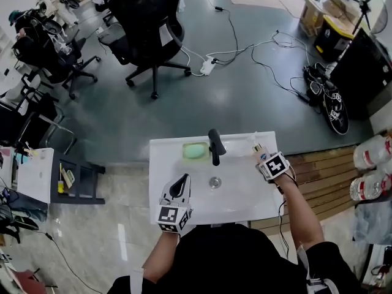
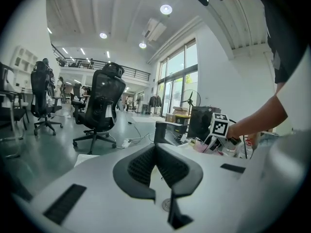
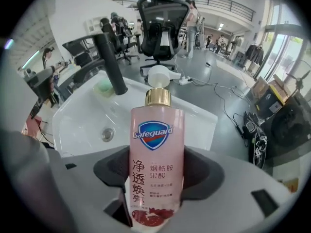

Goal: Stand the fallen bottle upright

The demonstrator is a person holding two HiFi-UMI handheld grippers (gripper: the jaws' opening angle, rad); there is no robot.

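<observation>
A pink soap bottle [image 3: 155, 169] with a gold collar and white pump stands between the jaws of my right gripper [image 3: 156, 191], which is shut on its lower body. In the head view this bottle [image 1: 258, 149] is held over the back right corner of the white sink [image 1: 245, 198], under the right gripper [image 1: 265, 159], pump end pointing away from me. My left gripper [image 1: 179, 187] hovers over the sink's front left part, shut with nothing between its pads [image 2: 141, 166]. The black faucet [image 1: 215, 146] rises at the back middle.
A green soap bar [image 1: 195, 151] lies at the sink's back left and the drain [image 1: 215, 182] sits in the basin. A black office chair [image 1: 150, 17] and cables with a power strip [image 1: 208, 66] lie beyond. Large water bottles [image 1: 370, 152] stand at the right, a low black cart [image 1: 76, 179] at the left.
</observation>
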